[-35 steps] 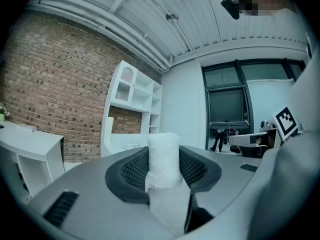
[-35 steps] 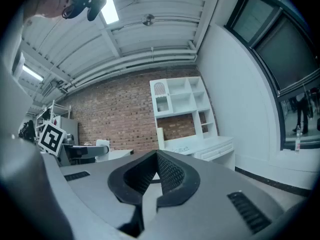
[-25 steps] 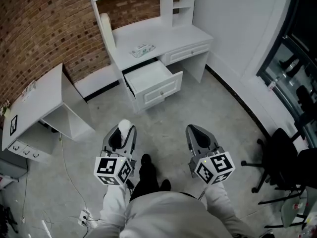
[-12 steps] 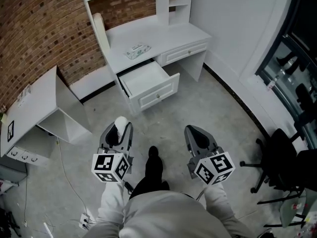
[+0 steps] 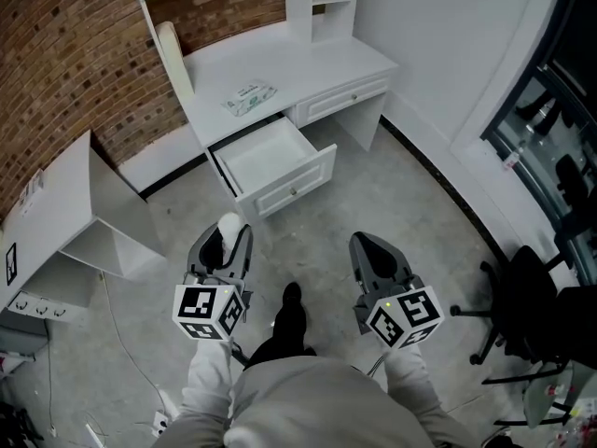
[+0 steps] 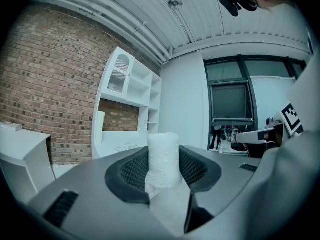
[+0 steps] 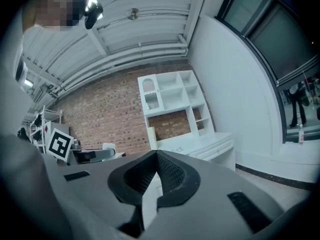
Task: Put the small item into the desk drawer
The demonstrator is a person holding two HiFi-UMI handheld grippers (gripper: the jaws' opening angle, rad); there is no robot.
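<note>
Closer to desk (image 5: 280,73), left tongs (image 5: 227,236) clamp half-hidden white roll (image 6: 162,156); right tongs (image 5: 368,245) clenched.

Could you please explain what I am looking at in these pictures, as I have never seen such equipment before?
A person stands holding a two-jaw gripper in each hand. One picture comes from a camera on the head, looking down; the other two come from cameras riding on the grippers, looking along their jaws. The left gripper is closed on a small white roll; the right gripper is shut and empty. Ahead stands a white desk with one drawer pulled open and a flat packet on top.
</note>
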